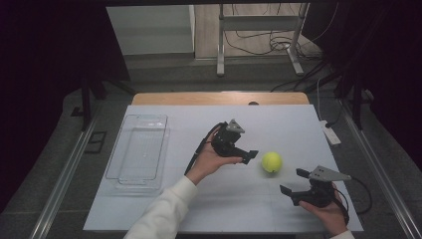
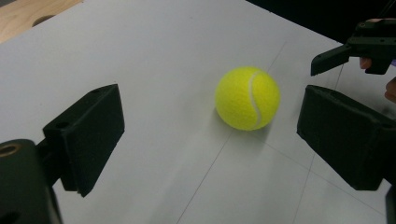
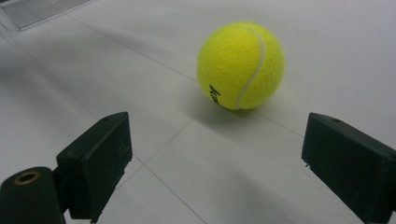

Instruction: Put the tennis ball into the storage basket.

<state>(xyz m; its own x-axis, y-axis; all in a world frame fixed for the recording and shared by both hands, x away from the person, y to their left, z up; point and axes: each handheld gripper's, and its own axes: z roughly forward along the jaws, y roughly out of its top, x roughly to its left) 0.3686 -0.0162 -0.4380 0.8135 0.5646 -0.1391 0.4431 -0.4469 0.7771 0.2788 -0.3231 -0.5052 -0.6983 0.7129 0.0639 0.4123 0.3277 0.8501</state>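
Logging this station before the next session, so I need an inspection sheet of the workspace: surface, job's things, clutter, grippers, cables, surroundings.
Surface: white table top, thin lines across it, wooden edge at the far side.
Job's things: yellow tennis ball on the table between the grippers, untouched; clear tray at the left, seemingly empty.
Clutter: nothing seen.
Grippers: left gripper and right gripper both open, each aimed at the ball.
Cables: one trails from each gripper; more lie on the floor beyond.
Surroundings: dark curtains, metal stand behind the table.
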